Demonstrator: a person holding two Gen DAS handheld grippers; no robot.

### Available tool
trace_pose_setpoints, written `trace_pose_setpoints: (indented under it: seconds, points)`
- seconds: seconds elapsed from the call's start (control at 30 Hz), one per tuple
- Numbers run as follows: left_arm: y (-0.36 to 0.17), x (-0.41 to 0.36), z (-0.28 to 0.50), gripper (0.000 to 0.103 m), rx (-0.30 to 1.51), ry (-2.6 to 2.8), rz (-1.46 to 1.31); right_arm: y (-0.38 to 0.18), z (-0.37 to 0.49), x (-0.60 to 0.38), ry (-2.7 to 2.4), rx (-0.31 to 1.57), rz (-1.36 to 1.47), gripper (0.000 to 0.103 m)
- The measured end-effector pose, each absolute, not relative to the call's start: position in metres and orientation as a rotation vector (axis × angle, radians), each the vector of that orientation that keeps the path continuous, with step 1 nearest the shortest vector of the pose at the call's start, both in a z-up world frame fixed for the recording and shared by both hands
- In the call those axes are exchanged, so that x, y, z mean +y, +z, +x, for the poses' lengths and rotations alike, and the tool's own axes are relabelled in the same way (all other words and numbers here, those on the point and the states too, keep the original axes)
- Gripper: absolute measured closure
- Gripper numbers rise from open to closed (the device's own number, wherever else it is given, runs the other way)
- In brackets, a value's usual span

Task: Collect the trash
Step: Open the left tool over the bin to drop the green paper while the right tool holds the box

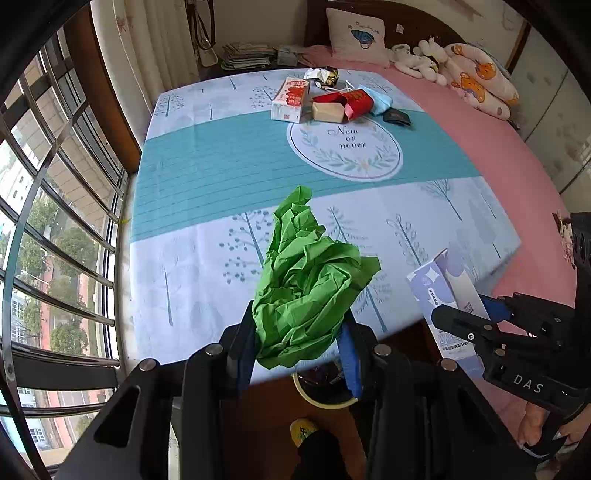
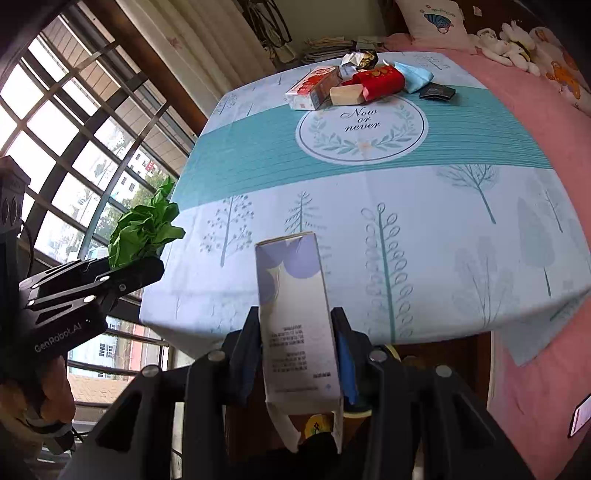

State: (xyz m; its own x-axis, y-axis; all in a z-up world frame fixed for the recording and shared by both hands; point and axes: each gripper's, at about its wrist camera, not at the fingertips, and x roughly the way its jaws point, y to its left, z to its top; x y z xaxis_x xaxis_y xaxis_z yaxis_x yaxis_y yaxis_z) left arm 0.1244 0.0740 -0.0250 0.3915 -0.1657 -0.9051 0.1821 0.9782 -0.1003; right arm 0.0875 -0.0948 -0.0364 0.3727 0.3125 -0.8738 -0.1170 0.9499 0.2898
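The left gripper [image 1: 299, 354] has its jaws clamped on crumpled green paper [image 1: 306, 288] at lower centre; the right gripper [image 2: 299, 354] grips a tall lilac-and-white carton [image 2: 295, 317] between its jaws.

We see a bed with a pink sheet [image 1: 491, 155] under a tree-print cloth [image 1: 207, 173]. At its head a pillow [image 1: 356, 33] stands beside plush toys [image 1: 461, 70]. Papers [image 1: 247, 55] are stacked beside the curtain [image 1: 155, 40], and a barred window [image 1: 48, 221] shows buildings.
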Motion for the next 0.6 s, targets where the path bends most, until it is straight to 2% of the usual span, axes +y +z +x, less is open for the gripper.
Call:
trace_pose_setpoints:
  seconds: [0.37, 0.6]
  points:
    - [-0.044, 0.063, 0.058, 0.065, 1.192, -0.236, 0.024, -0.035, 0.044, -0.105, 0.275, 1.195, 0.153, 0.066]
    - [-0.085, 0.040, 0.031, 0.065, 1.238, -0.196, -0.045, -0.078, 0.019, -0.117, 0.317, 1.255, 0.150, 0.066]
